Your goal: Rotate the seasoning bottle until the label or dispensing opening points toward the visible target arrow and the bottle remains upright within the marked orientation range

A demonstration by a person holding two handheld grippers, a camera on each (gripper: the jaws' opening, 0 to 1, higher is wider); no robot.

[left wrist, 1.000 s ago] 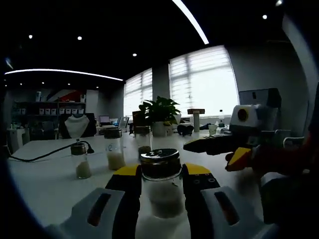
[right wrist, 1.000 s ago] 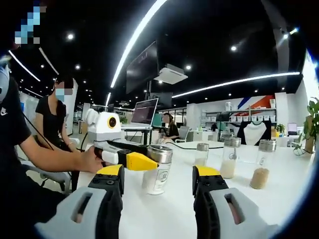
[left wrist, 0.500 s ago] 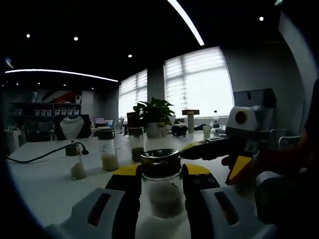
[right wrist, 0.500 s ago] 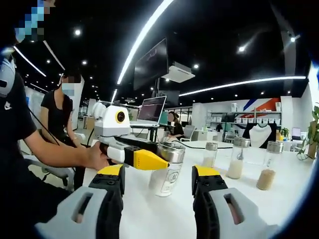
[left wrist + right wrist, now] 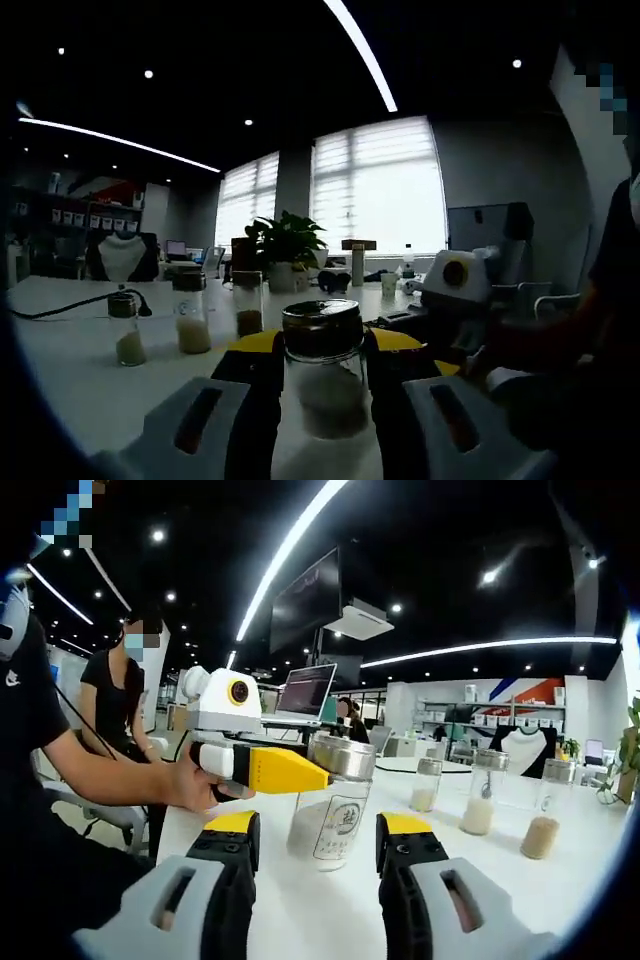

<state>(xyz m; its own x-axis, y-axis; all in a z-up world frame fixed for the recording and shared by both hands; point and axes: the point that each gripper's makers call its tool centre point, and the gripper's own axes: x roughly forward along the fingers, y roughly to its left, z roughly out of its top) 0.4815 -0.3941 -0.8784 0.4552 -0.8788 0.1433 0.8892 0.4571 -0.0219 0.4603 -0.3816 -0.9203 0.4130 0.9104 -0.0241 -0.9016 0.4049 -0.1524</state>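
obstacles: three jars (image 5: 480, 789) right of held bottle (image 5: 335, 815) | free: bare table (image 5: 560, 900) nearer

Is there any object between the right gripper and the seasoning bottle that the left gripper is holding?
Nothing visible blocks it. In the right gripper view, the seasoning bottle stands just beyond the open right gripper, with only bare table between. The left gripper clamps it from the side. The three other bottles stand farther back.
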